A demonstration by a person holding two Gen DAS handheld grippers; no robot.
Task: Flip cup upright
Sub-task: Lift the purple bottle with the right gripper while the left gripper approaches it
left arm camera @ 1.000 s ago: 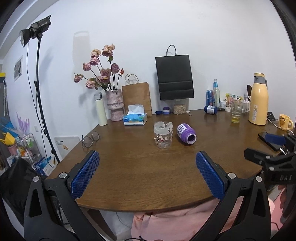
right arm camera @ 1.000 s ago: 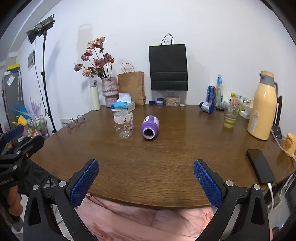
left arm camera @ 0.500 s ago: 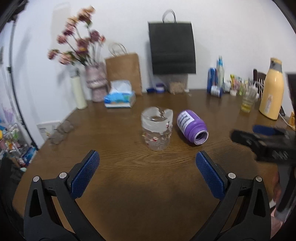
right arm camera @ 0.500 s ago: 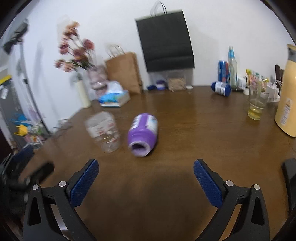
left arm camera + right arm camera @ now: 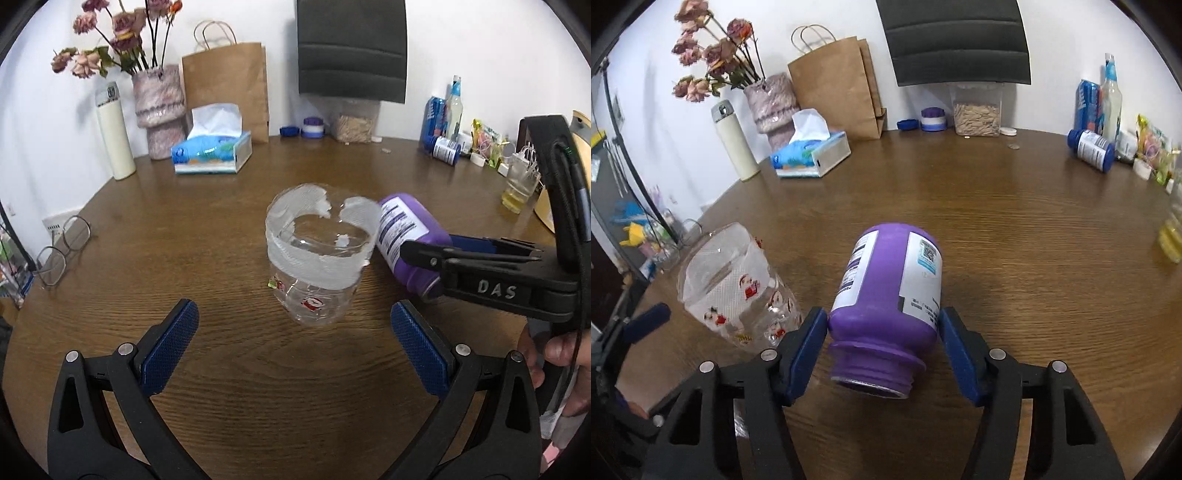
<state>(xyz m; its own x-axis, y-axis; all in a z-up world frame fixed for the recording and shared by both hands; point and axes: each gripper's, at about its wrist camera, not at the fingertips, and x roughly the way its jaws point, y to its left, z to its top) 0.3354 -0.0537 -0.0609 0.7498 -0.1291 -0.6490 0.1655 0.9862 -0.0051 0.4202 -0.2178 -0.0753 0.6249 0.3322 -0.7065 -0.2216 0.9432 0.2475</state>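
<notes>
A purple cup [image 5: 886, 295] with a white label lies on its side on the brown table [image 5: 1034, 240], its open mouth toward the right wrist camera. My right gripper [image 5: 882, 341] has closed in around the cup near its neck, and both blue pads touch or nearly touch its sides. In the left wrist view the purple cup [image 5: 402, 229] lies behind the right gripper's fingers [image 5: 461, 254]. My left gripper [image 5: 295, 332] is open and empty, just short of a clear glass [image 5: 317, 258] with small printed figures, which stands mouth down.
The clear glass [image 5: 735, 288] stands just left of the purple cup. A tissue box [image 5: 212, 155], a vase of flowers [image 5: 159, 107], a white flask [image 5: 114, 136], paper bags and bottles [image 5: 1091, 144] line the far edge. Spectacles [image 5: 62, 251] lie at the left. A glass of yellow liquid [image 5: 519, 181] stands at the right.
Both grippers have moved forward over the table. The right gripper has narrowed from wide open onto the sides of the purple cup. The left gripper has come up close to the clear glass.
</notes>
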